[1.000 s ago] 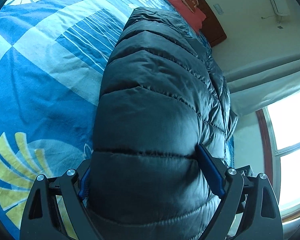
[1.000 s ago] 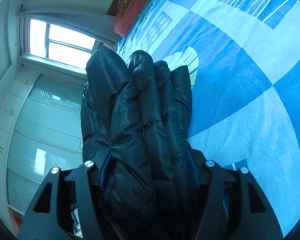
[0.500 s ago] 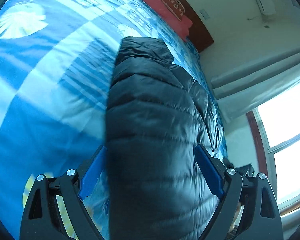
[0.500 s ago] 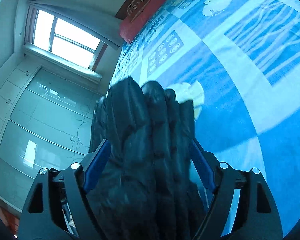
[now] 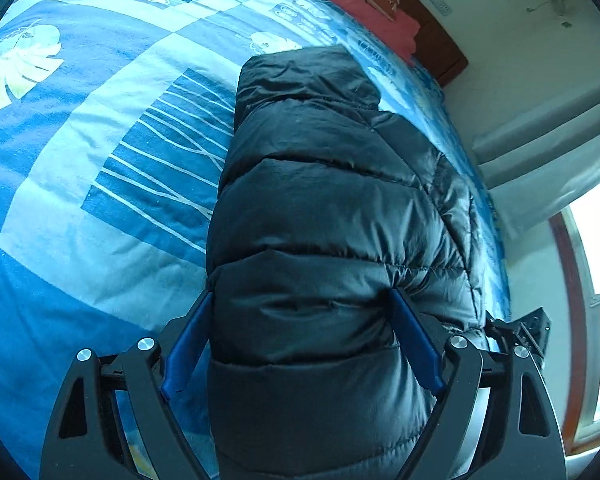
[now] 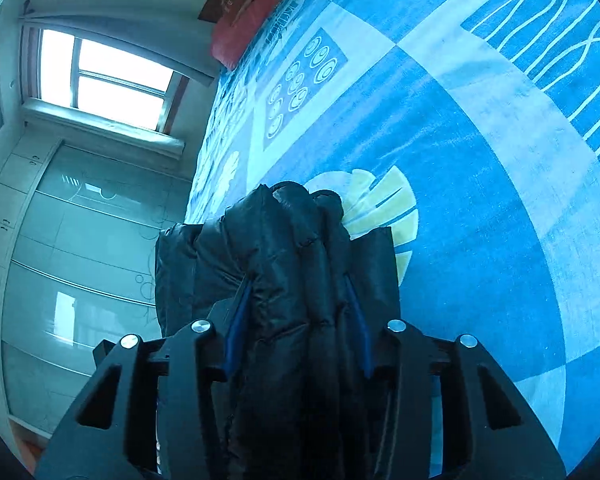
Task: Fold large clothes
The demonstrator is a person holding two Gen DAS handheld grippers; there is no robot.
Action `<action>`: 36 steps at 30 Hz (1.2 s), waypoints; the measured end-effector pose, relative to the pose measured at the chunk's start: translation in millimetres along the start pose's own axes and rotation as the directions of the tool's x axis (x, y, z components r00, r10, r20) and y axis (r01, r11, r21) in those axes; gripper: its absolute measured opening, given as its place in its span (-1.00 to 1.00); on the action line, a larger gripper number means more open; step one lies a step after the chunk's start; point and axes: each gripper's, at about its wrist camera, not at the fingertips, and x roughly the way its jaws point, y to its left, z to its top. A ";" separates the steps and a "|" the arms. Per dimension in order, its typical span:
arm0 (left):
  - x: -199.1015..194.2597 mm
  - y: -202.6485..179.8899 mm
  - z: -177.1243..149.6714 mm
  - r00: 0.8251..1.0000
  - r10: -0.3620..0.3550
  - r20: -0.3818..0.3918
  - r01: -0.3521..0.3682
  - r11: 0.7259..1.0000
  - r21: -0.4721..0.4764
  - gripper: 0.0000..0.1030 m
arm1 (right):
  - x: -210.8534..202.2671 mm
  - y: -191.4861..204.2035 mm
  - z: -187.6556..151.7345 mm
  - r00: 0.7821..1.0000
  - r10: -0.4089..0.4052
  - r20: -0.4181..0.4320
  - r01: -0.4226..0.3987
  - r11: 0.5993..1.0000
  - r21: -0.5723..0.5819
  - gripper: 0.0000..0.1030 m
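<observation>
Black puffer jacket [image 5: 320,240]: a quilted, bulky bundle lying on the bed [image 5: 100,184], already doubled over, its far end towards the red pillow [image 5: 364,12] at the headboard.
Left claw [image 5: 300,320]: jaws wide and easing inward, straddling a thick roll of the jacket; the pad on the window side presses the quilting, while the other blue pad [image 5: 186,344] sits right at the fabric's edge, contact unclear.
Right claw [image 6: 298,312]: jaws closing on a narrower gathered stack of jacket layers, both blue pads sunk into the folds.
Step in hand: judged to be carrying or pressing the gathered jacket into its next fold, both ends taken at once.
Doing it well: take all layers between the pads, not just the slippery outer shell; keep both claws level with each other relative to the jacket so the fold line stays straight.
Risk: trapped air makes the padding spring back, so press down on the jacket before letting go.
Landing spot: flat on the bed beside the jacket's own lower half.
</observation>
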 end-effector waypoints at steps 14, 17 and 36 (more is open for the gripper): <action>7.7 -8.7 2.9 1.000 0.016 0.001 -0.016 0.999 0.028 0.66 | 4.1 -9.1 -0.7 1.000 0.026 0.000 -0.026 0.999 0.033 -0.23; -0.8 2.5 0.5 1.000 -0.007 0.007 0.007 1.000 0.023 0.65 | -1.1 -7.2 -2.0 0.999 0.037 0.000 -0.037 0.999 0.027 -0.11; -52.3 15.5 -74.7 0.991 -0.133 0.002 0.133 0.990 0.036 0.57 | -53.4 -2.3 -79.8 0.999 0.018 -0.031 -0.019 1.000 -0.020 0.17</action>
